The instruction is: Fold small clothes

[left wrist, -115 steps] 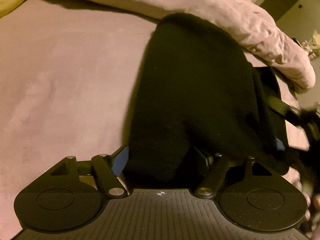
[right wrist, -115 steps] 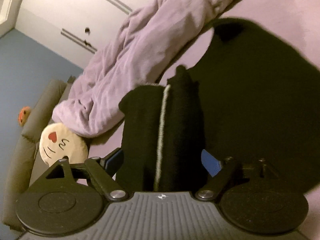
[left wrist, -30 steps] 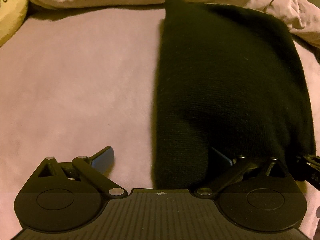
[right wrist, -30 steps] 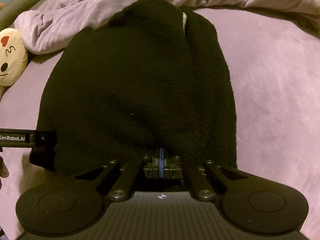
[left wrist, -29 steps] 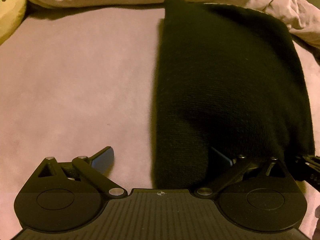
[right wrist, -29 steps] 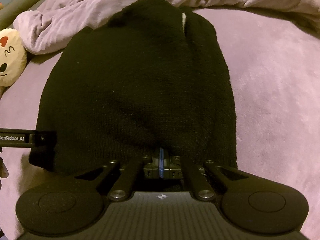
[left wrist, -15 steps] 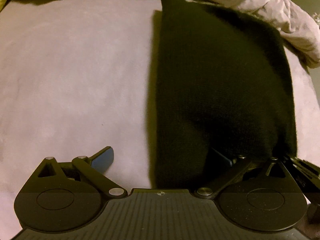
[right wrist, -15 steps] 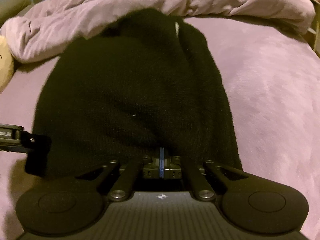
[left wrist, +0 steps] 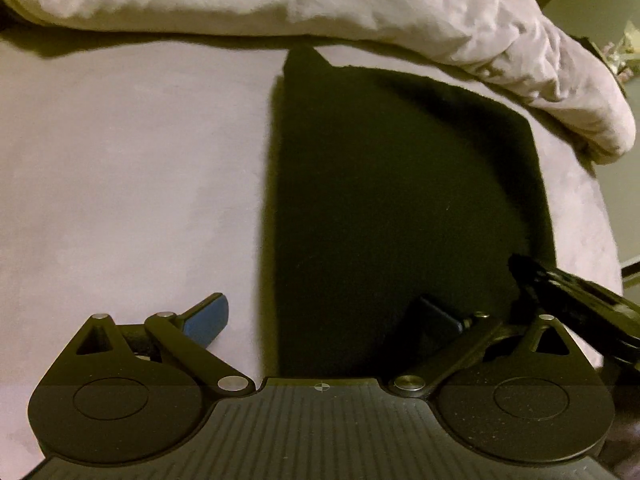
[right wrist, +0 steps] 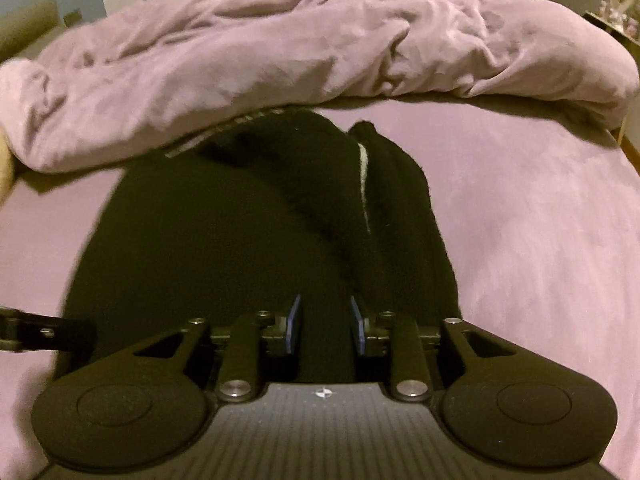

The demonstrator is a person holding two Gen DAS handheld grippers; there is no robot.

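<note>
Now my left tongs (left wrist: 320, 320) hang wide open at the near edge of the hat (left wrist: 400, 200), a black knit one lying flat on the mauve bed (left wrist: 120, 180). One blue-padded finger (left wrist: 206, 318) sits over bare bed just off the hat's left edge; the other finger (left wrist: 438, 320) lies over the knit itself, and nothing is pinched between them. From this side the hat is a dark slab with a straight left edge and a small peak at its far corner, close under the rumpled duvet (left wrist: 400, 8) that runs along the far side of the hat.

My right tongs (right wrist: 325, 324) are parted a little, with a ridge of the hat's near edge lying in the gap between the pads (right wrist: 295, 322). Whether the pads touch the knit I cannot tell; they do not look clamped on it. In the right wrist view the hat (right wrist: 200, 240) spreads broad toward my left, and a fold with a thin pale stripe (right wrist: 363, 176) runs along its right side toward the duvet (right wrist: 320, 52), whose edge overhangs the hat's far end. The tip of my left tongs (right wrist: 48, 334) shows at the hat's left near corner, and my right tongs (left wrist: 560, 292) reach in at the hat's right near corner in the left wrist view.
</note>
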